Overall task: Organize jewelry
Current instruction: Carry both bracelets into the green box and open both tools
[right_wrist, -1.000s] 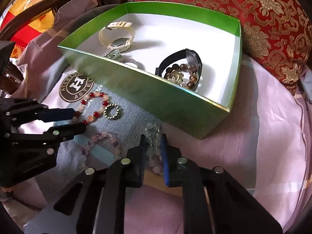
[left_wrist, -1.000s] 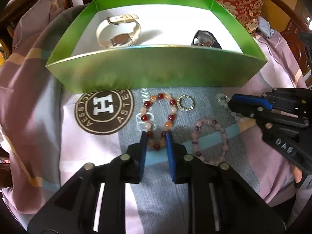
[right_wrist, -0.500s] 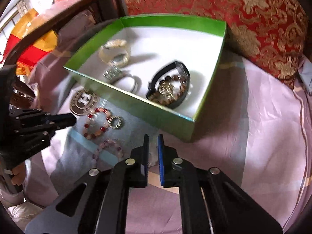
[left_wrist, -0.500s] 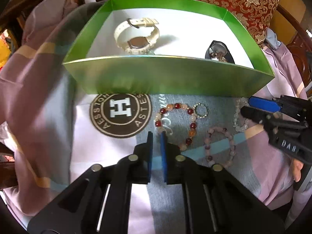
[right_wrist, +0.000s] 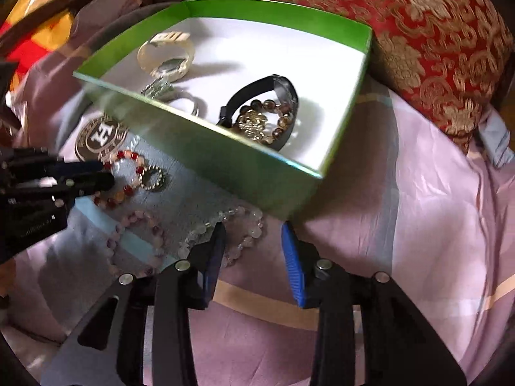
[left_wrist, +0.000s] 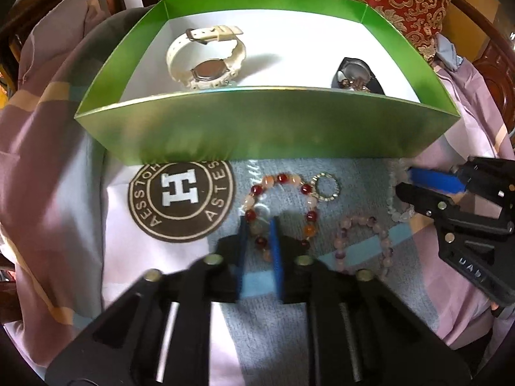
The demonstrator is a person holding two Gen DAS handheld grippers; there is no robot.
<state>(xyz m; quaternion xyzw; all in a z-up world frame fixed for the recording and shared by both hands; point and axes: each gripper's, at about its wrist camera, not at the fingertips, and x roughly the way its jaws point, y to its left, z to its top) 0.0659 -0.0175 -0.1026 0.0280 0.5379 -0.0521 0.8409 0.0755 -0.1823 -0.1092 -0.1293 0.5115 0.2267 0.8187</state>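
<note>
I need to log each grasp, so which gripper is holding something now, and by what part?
Neither holds anything. The left gripper straddles one side of the red-and-peach bead bracelet, fingers apart. The right gripper is open over the clear bead bracelet.

round brown emblem [left_wrist: 182,200] with big "h", ring lettering partly readable

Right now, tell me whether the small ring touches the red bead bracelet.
Touching. The left wrist view shows the small ring lying against the red bead bracelet near a dark red bead, no cloth between them.
</note>
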